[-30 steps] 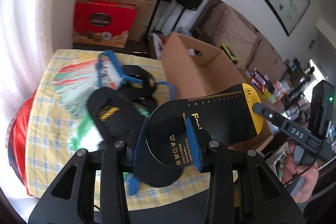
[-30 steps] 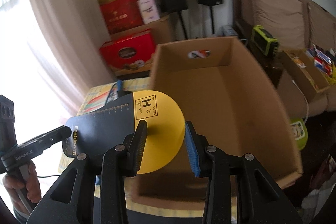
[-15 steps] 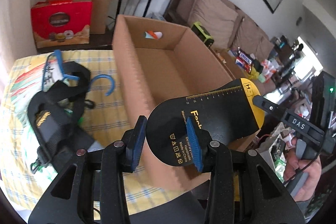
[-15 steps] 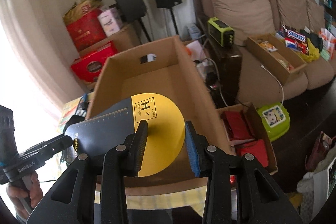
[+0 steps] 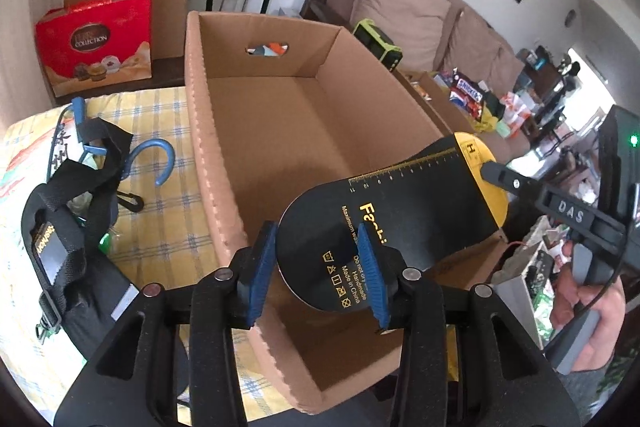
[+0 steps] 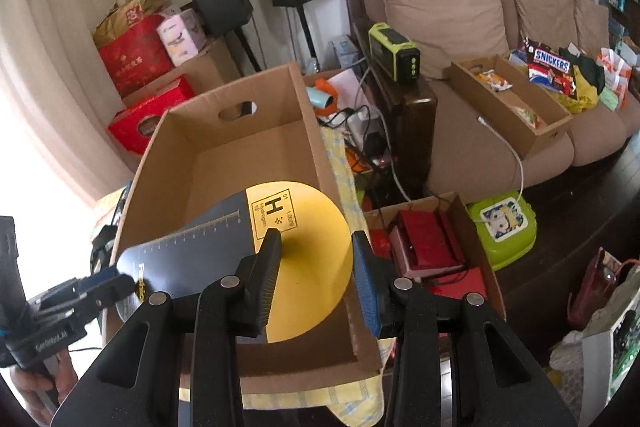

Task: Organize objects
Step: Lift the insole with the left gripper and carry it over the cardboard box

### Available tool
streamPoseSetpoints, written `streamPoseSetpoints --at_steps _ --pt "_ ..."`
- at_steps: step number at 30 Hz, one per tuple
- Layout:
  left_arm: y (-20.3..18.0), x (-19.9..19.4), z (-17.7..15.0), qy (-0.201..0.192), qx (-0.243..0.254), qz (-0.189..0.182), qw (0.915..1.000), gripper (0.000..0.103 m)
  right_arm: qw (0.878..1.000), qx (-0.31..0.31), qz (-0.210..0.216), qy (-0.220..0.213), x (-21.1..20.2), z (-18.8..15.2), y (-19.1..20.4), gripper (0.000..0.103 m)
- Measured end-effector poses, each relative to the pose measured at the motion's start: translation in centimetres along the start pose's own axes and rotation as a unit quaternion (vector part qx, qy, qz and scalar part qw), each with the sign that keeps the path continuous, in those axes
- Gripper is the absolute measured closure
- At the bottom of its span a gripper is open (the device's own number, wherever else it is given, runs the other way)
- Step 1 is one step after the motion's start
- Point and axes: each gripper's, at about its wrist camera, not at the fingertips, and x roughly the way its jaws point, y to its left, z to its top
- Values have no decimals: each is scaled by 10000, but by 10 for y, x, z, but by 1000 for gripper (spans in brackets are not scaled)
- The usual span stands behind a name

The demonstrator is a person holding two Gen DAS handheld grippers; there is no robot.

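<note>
Now the pad [image 5: 404, 223], a flat oblong thing, black for most of its length with a yellow rounded end, hangs over the open box [image 5: 280, 131], carried between both grippers. The left gripper [image 5: 318, 267] clamps the black rounded end, its blue-faced fingers [image 5: 370, 269] pressing the edge by the care symbols. The right gripper [image 6: 316, 269] clamps the yellow end, next to the "H" square. Each is clenched on the pad, one at either end, so it spans the gap between them like a tray.

The box sits on the counter [image 5: 156, 227] under a yellow checked cloth and looks empty inside. A tangle of black straps [image 5: 68, 195] and a blue hook [image 5: 162, 163] lie on the cloth to the box's left, probably next in line.

The step in hand seems to be lowering the pad into the box. To do it well, keep both ends level and sink them together, so the pad does not bend or twist out of one grip. Line its long side with the box's long side; held crosswise it may catch on the walls. Bring it close to the floor of the box before letting go, and release both ends at the same time, otherwise the free end could swing down and drag the other. Lift straight out afterwards to avoid nudging the cardboard walls.
</note>
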Motion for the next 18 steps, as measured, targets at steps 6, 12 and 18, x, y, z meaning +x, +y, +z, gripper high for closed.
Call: streamPoseSetpoints --at_steps 6,12,18 --pt "-6 -3 -1 20 145 82 9999 65 9998 147 141 70 6 -5 -8 64" --pt "-9 -4 -3 9 179 28 9998 58 9999 111 115 64 13 2 -7 64" --pt "-14 -2 -8 65 224 18 9997 56 10000 22 14 67 31 23 -2 64"
